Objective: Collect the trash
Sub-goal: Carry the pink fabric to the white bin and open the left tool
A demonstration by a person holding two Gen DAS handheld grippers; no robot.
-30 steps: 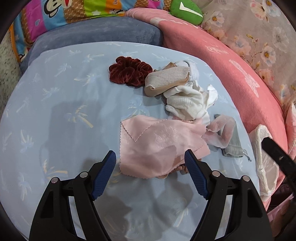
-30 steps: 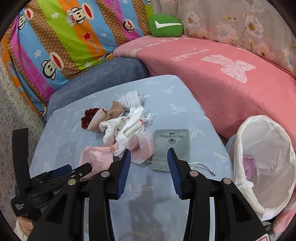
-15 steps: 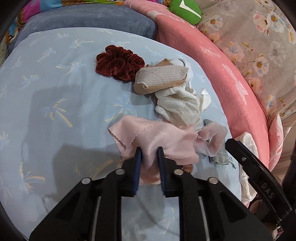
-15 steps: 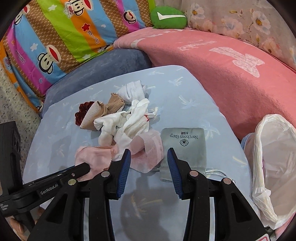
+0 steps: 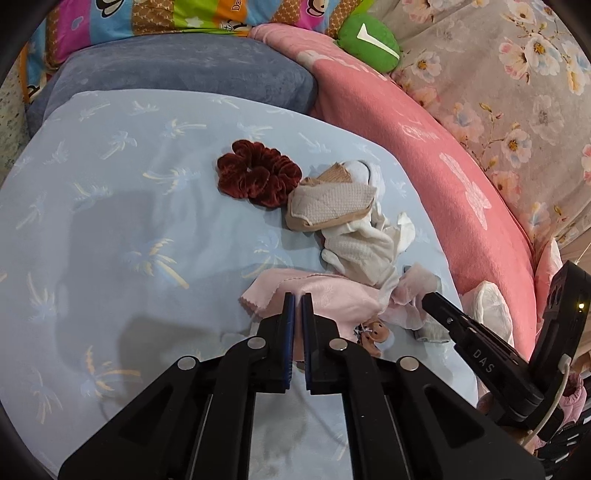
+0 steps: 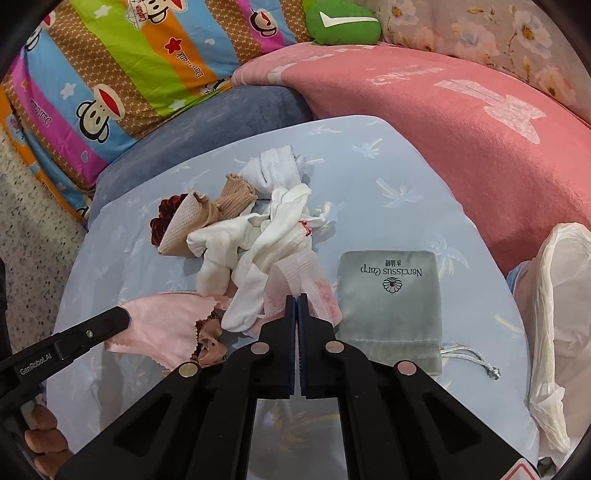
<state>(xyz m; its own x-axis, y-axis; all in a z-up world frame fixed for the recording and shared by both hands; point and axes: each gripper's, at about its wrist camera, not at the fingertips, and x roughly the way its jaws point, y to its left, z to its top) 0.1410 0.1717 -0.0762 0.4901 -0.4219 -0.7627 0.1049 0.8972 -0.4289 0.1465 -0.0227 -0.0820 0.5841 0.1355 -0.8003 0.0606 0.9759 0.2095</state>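
The left gripper (image 5: 295, 297) is pinched on the near edge of the pink satin cloth (image 5: 325, 295) directly ahead of it. The right gripper (image 6: 297, 297) is clamped on a sheer pink fabric scrap (image 6: 295, 280), with white socks (image 6: 255, 243) just beyond, a grey drawstring pouch (image 6: 391, 295) beside its right finger, and the white trash bag (image 6: 554, 314) far right.

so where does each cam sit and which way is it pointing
Left wrist: on the left gripper, looking forward over the blue sheet; its jaws are shut on the pink cloth, and the right gripper shows at right.
Right wrist: on the right gripper, facing the same pile; its jaws are shut on a sheer pink sock, and the left gripper shows at left.
Shared: scrunchie, green pillow.
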